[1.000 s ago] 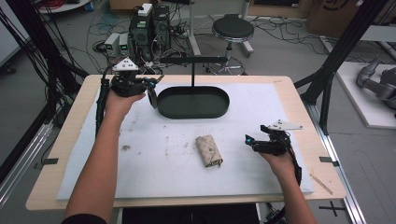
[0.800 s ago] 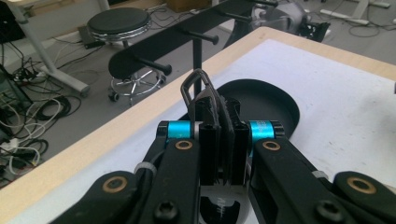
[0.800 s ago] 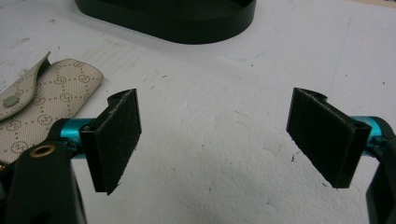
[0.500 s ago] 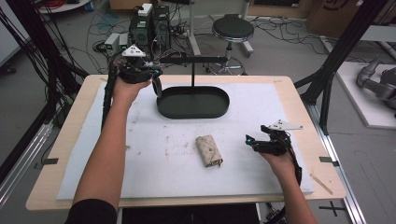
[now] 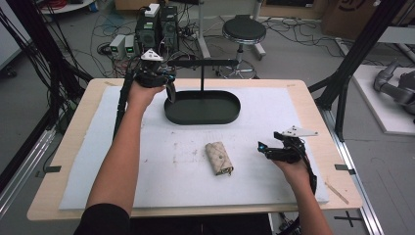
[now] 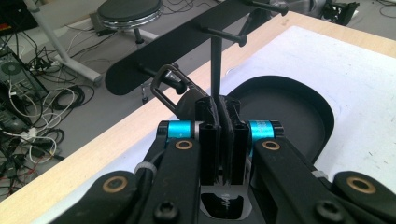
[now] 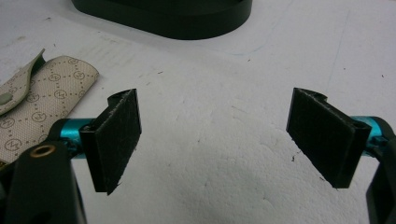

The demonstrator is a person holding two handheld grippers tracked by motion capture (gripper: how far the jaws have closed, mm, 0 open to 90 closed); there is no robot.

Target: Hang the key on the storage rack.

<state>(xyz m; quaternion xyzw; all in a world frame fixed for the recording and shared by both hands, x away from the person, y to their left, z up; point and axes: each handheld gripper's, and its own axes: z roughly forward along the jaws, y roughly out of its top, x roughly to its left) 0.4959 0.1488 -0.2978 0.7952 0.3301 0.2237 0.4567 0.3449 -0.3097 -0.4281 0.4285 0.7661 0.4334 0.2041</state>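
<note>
- L gripper [image 6: 219,140]: jaws pressed together on a dark object w/ a metal ring/clasp [image 6: 169,86] sticking out past the tips; what the object is can't be made out, mostly hidden by the jaws.
- In the high view the L gripper [image 5: 169,88] is held up at the far-left end of the black oval tray [image 5: 202,107], near the left end of the stand's crossbar [image 5: 203,62].
- Left gripper view: crossbar w/ pegs [image 6: 224,35] just beyond the ring, upright post [image 6: 215,65] behind the jaws, tray [image 6: 289,107] below & to the right.
- R gripper [image 7: 215,135]: jaws wide apart, nothing between the pads, only white mat [image 7: 224,154].
- High view: R gripper [image 5: 264,149] low over the mat's right part, tips pointing left.
- Patterned beige pouch [image 5: 219,158] lies flat on the mat [image 5: 147,147] mid-table, near the R gripper's tips, not touching; well apart from the L gripper.
- Right gripper view: pouch [image 7: 42,100] left of the jaws, cut off by frame edge & partly behind the left jaw; tray [image 7: 168,16] edge at the top.
- Around: stool [image 5: 243,30], electronics boxes [image 5: 156,29], cables on floor beyond the table [image 5: 303,93].
</note>
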